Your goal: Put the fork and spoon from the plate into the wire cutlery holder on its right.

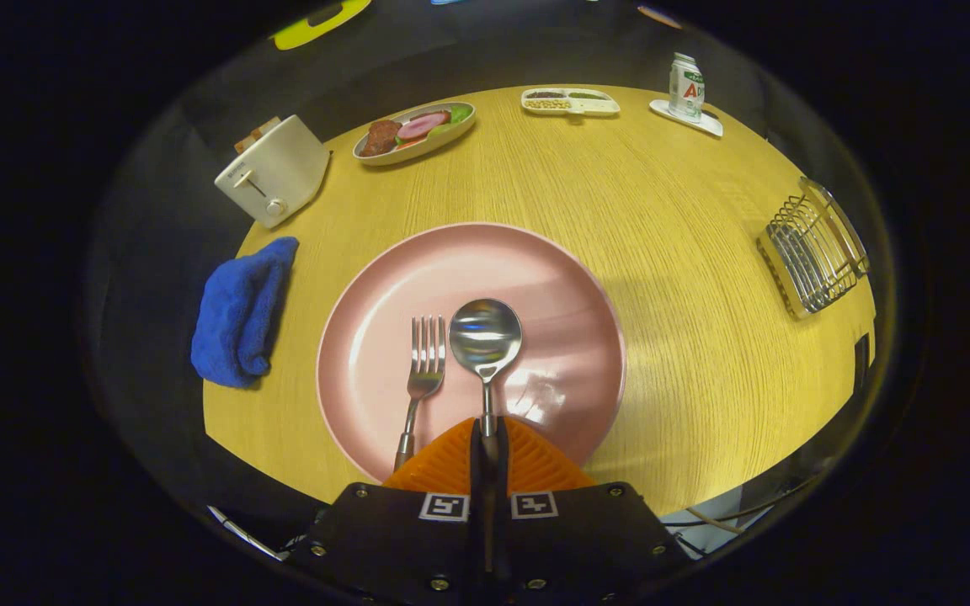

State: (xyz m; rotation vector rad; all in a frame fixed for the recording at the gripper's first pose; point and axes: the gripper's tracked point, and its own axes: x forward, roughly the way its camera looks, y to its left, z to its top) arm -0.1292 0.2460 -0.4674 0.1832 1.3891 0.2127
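Blue folded cloth [239, 313] at table's [704, 353] left edge, white toaster [273, 171] beyond it. Round pink plate [552, 278] centre, just ahead of tongs [486, 438]. Steel fork [422, 374] lies on plate left of steel spoon [485, 341]. Tongs narrowed onto spoon handle, both fingers pressing it. Wire cutlery holder [813, 252] well right of plate.

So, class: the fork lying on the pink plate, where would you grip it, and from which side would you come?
Grip the fork by its narrow handle, from the near plate rim, where it overhangs. The tines point away. The gripper is now closed on the spoon handle beside it.
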